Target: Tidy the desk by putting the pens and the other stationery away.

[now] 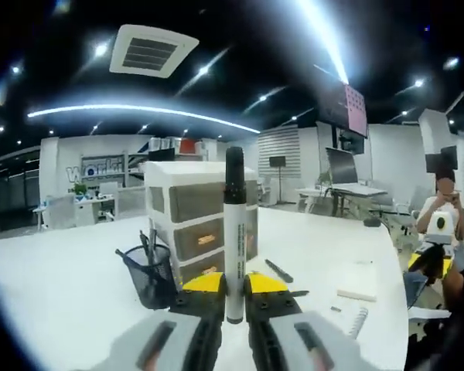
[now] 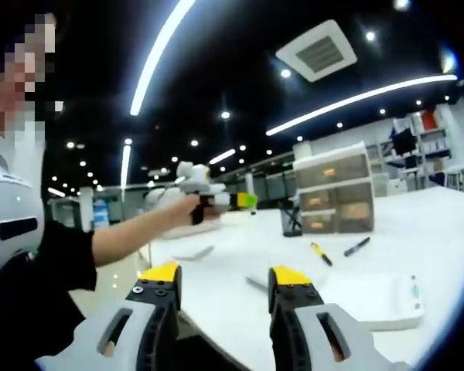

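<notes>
My left gripper (image 1: pixel 233 297) is shut on a white marker with a black cap (image 1: pixel 233 232), held upright between its yellow-tipped jaws. Behind it on the white desk (image 1: pixel 77 294) stand a black mesh pen cup (image 1: pixel 151 274) with pens in it and a white drawer unit (image 1: pixel 205 220). A black pen (image 1: pixel 278 270) lies to the right. My right gripper (image 2: pixel 226 278) is open with nothing between its jaws. Beyond it a yellow pen (image 2: pixel 320 253) and a black pen (image 2: pixel 356 246) lie on the desk. A person's hand holds the left gripper (image 2: pixel 213 202) over the desk's far side.
A white pad (image 1: pixel 356 294) and a spiral-bound notebook (image 1: pixel 359 321) lie at the right of the desk. A flat white book (image 2: pixel 379 297) lies near my right jaw. The drawer unit (image 2: pixel 332 189) and pen cup (image 2: pixel 291 219) stand farther back. A seated person (image 1: pixel 441 216) is at the far right.
</notes>
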Motion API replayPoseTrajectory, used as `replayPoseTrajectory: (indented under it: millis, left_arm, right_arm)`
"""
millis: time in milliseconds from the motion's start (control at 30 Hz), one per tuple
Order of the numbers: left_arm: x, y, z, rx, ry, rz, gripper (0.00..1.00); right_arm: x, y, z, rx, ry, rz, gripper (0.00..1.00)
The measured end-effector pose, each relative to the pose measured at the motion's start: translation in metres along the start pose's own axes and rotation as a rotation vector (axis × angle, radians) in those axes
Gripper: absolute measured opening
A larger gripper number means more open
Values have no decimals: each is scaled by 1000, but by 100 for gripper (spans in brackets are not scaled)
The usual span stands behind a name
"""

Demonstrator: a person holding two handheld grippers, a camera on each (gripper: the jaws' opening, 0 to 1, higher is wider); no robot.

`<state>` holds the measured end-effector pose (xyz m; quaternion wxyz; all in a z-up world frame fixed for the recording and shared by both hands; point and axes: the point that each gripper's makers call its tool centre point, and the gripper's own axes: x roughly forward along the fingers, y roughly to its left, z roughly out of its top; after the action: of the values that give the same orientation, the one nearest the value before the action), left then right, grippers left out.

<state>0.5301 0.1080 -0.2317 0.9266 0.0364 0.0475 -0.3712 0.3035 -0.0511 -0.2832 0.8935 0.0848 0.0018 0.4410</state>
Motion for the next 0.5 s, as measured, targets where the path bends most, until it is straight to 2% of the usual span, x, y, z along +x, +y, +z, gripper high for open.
replayPoseTrajectory:
  millis: [133, 167, 233, 300, 333, 400, 500]
  left_arm:
    - [11, 19, 8, -6, -15, 36, 10]
    - [16, 31, 13, -18, -26, 46, 10]
    - [23, 43, 18, -39, -35, 64, 10]
    - [38, 70, 25, -45, -34, 78, 10]
    - [42, 77, 27, -44, -34, 86, 10]
    - [48, 86, 28, -83, -31, 98, 10]
    - [61, 102, 36, -99, -35, 115, 11]
  right_arm:
    - [-3, -1, 0, 7, -5, -7, 42]
    - [-4, -1, -1, 8, -4, -7, 42]
    - [-5, -1, -2, 7, 1, -10, 42]
    - [-7, -1, -3, 6, 4, -13, 42]
    - [-8, -2, -3, 6, 4, -14, 42]
    - [-11, -3, -2, 14, -1, -18, 42]
    - [-13, -6, -3, 15, 0, -28, 42]
